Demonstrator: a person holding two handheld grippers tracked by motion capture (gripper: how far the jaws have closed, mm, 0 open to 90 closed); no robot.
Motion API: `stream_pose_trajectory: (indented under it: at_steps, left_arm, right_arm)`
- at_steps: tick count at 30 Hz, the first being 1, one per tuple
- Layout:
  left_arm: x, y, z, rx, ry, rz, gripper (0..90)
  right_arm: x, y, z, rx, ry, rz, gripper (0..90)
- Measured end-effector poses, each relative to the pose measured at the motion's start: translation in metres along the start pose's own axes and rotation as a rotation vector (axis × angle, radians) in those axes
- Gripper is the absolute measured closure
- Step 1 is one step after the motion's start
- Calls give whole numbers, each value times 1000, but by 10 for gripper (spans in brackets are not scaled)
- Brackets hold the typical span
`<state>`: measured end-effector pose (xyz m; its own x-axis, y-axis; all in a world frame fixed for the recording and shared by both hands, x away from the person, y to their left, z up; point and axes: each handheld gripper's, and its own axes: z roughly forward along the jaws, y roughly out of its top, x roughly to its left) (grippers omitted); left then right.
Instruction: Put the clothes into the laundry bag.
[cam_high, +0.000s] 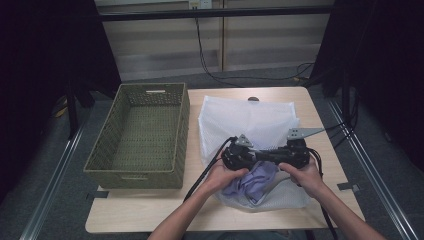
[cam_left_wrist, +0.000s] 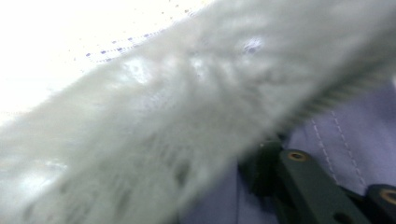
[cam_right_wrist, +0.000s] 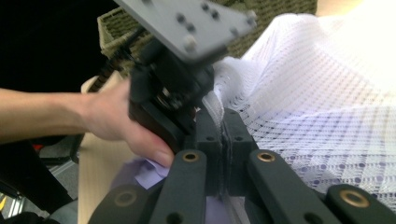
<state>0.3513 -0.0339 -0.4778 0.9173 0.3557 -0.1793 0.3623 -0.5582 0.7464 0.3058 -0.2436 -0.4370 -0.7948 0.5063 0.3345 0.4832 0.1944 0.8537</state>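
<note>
The mesh bag (cam_high: 250, 125) lay on the table (cam_high: 325, 165), at 3 o'clock from the basket (cam_high: 145, 135). Its rim was pinched by the closed right claw (cam_right_wrist: 223, 140), evidently to keep its mouth open. The cloth (cam_high: 252, 182) sat half inside. The left claw (cam_high: 239, 156) stood narrowly parted, holding nothing discernible.

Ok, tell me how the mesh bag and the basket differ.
The mesh bag is white, soft and lies flat on the table; the basket is olive green, woven and stiff, standing with upright walls. The bag has lilac cloth at its mouth; the basket holds nothing. Both sit side by side on the table.
</note>
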Motion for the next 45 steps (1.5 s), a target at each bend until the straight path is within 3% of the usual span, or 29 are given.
stream_pose_trajectory:
  at_steps: [6,14,19,26,28,31,34,40,41,45]
  left_arm:
    - [-5,0,-14,-9,6,9,501]
    - [1,-12,-60,-60,32,-12,411]
    - [-2,-23,-86,-124,31,-38,455]
    - [-22,-35,-109,-149,10,20,612]
    - [-30,-42,-111,-153,-37,28,659]
    - [-40,-50,-108,-122,-83,66,741]
    - [-52,-58,-104,-84,-128,90,767]
    - [-64,-73,-88,-4,-162,111,755]
    - [-65,-74,-83,20,-165,132,755]
    - [-66,-74,-73,48,-174,153,726]
  right_arm:
    - [-4,-5,2,18,-11,6,872]
    - [-7,-6,0,9,-12,12,858]
    - [-9,-6,1,8,-15,19,842]
    - [-9,-7,1,5,-15,18,796]
    - [-9,-7,0,8,-19,18,787]
    - [-9,-7,0,8,-24,16,800]
    - [-9,-7,0,10,-23,14,832]
    - [-8,-6,0,9,-27,8,801]
    - [-8,-6,0,9,-28,9,793]
    - [-7,-6,-1,5,-36,9,728]
